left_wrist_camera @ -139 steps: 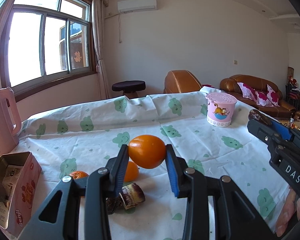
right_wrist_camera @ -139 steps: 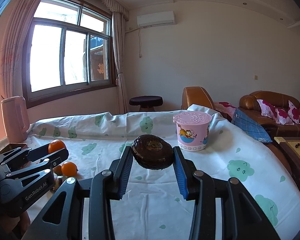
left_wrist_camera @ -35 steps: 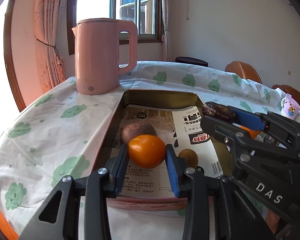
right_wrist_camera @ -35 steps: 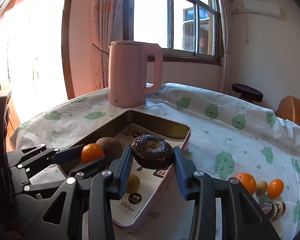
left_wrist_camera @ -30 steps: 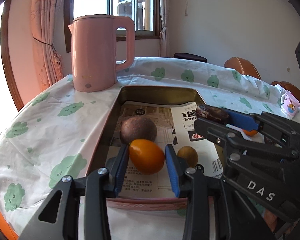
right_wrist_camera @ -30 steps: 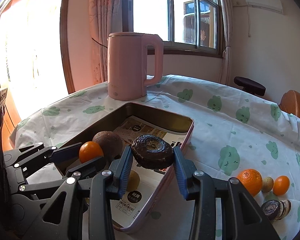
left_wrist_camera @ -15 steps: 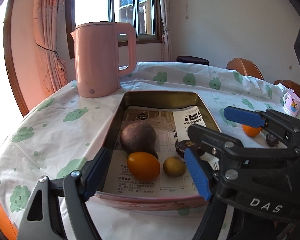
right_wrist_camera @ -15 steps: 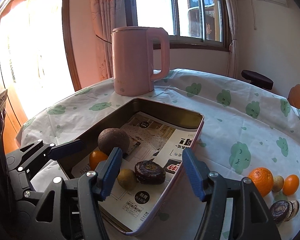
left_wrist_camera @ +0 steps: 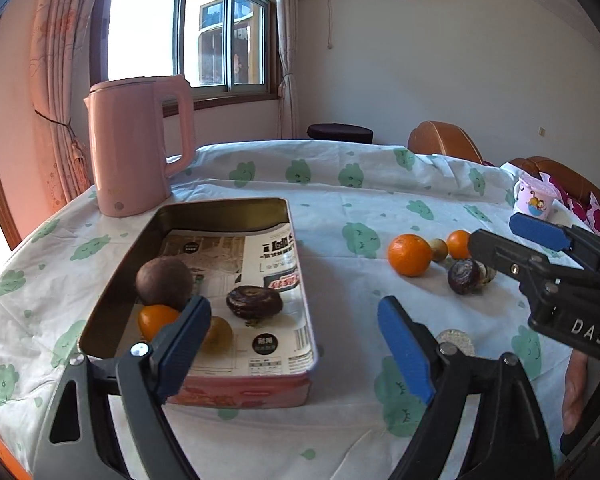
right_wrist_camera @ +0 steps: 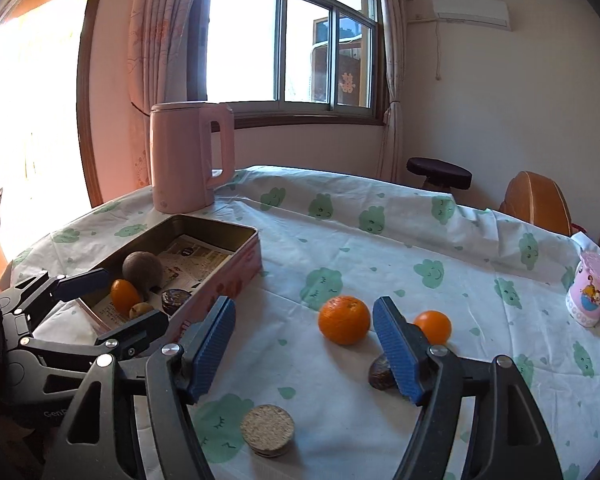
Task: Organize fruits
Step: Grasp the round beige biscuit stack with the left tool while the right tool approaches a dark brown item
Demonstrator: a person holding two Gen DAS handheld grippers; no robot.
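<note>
A pink tin box (left_wrist_camera: 236, 390) (right_wrist_camera: 236, 268) lined with printed paper holds a brown round fruit (left_wrist_camera: 164, 282), a small orange (left_wrist_camera: 154, 320), a yellowish fruit (left_wrist_camera: 218, 334) and a dark wrinkled fruit (left_wrist_camera: 254, 302). On the cloth to its right lie a large orange (left_wrist_camera: 409, 255) (right_wrist_camera: 344, 320), a small orange (right_wrist_camera: 433, 326), a tan fruit (left_wrist_camera: 438, 249) and a dark fruit (left_wrist_camera: 464, 276). My left gripper (left_wrist_camera: 294, 344) is open and empty over the box's near right corner. My right gripper (right_wrist_camera: 304, 346) is open and empty, near the large orange.
A pink kettle (left_wrist_camera: 136, 148) stands behind the box. A pink lidded cup (right_wrist_camera: 590, 294) stands at the far right. A round cork-like disc (right_wrist_camera: 267, 426) lies on the cloth near my right gripper. The table edge runs along the left.
Both grippers opened and left their fruits in the box: the orange from the left, the dark wrinkled fruit from the right. Both have since pulled back and swung right toward the loose fruits.
</note>
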